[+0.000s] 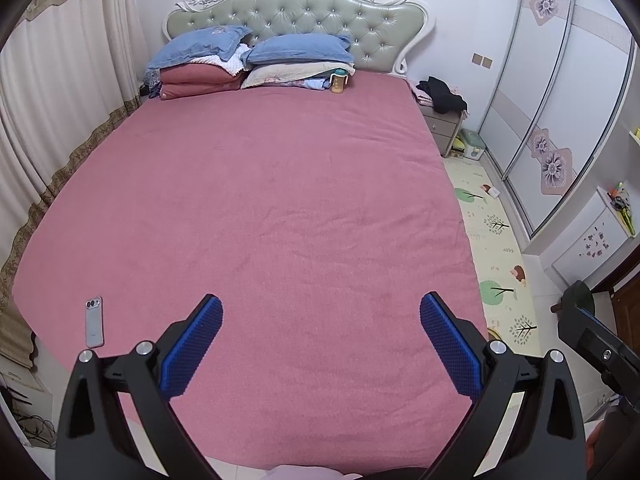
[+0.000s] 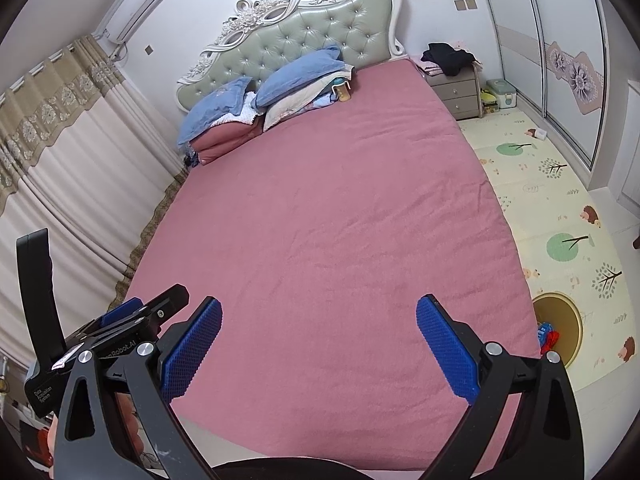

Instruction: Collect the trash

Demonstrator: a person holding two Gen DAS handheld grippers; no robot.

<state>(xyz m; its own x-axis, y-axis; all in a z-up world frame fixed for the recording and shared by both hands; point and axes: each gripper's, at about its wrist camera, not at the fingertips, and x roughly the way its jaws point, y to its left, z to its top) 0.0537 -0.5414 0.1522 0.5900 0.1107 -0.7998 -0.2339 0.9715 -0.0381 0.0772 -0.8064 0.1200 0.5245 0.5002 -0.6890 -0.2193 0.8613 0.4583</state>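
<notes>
Both grippers, left gripper [image 1: 321, 316] and right gripper [image 2: 319, 316], gape above the bed [image 1: 260, 200].

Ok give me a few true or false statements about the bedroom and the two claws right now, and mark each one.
1. Both the left claw and the right claw are open and hold nothing. True.
2. A phone lies on the pink bed sheet near the foot of the bed. True.
3. The phone is gripped by the left claw. False: it lies on the sheet, off to that claw's left and apart from it.
4. The pillows at the headboard are blue. True.
5. The nightstand has nothing on top. False: dark clothes are piled on it.
6. The floor beside the bed is bare wood. False: a patterned play mat covers it.
</notes>
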